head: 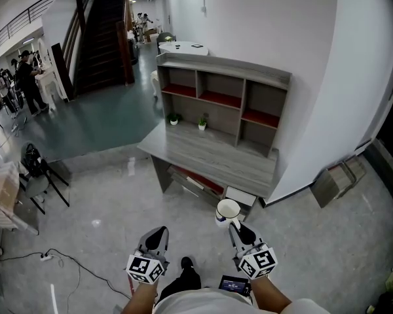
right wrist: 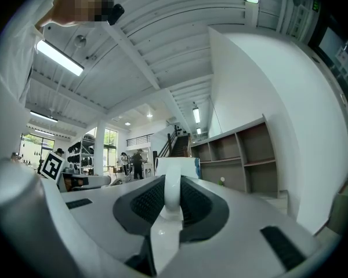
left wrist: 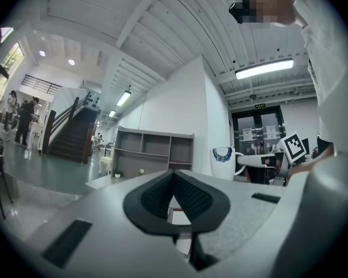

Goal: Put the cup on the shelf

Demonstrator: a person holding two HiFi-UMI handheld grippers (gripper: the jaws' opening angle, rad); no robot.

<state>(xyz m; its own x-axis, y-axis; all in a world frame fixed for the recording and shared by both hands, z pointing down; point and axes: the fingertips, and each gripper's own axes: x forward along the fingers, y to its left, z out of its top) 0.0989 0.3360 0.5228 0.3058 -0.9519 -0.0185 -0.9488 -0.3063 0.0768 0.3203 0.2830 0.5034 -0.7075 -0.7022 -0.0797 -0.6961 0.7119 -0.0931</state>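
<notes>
Right fingers [right wrist: 144, 204] tight on the handle of the cup [head: 227, 210]; left fingers [left wrist: 155, 198] together, empty.

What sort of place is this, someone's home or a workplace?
Probably a workplace: a big open hall. A wide staircase climbs at the back, several people stand about on the far left, and a grey desk with a shelf unit sits against a white wall.

A grey wooden table [head: 216, 159] stands against the white wall; the shelf [head: 230, 84] sits along its back edge. A small potted plant [head: 174, 118] and a second plant [head: 202, 123] stand on the tabletop, under the shelf's left compartments.
</notes>
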